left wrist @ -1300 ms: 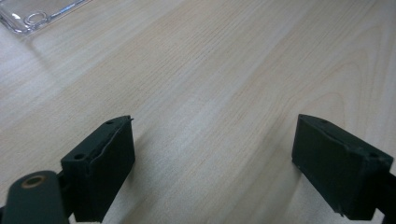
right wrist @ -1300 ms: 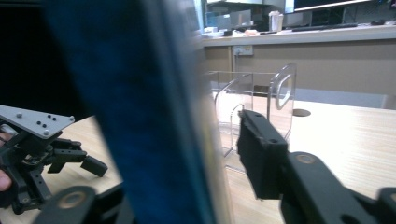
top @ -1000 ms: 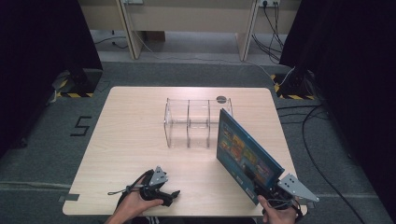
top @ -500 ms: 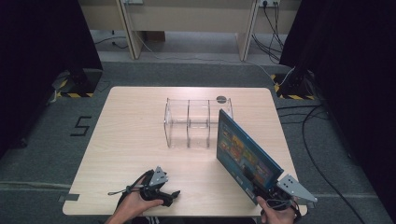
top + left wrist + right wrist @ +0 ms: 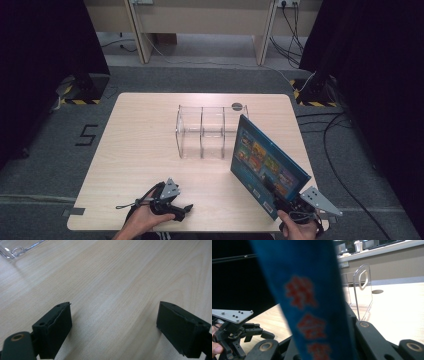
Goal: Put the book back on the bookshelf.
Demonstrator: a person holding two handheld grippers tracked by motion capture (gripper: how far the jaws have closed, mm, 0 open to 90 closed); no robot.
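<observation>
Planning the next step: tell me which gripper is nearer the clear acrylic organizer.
Right. The right gripper, shut on the blue book, sits at the table's near right; the book's far edge reaches the organizer. The left gripper rests open at the near edge.

One table, one clear divided rack, one blue book, and two grippers: left, right.

One camera looks down from above my side; each gripper's camera rides close along its jaws (both share the clear rack).
</observation>
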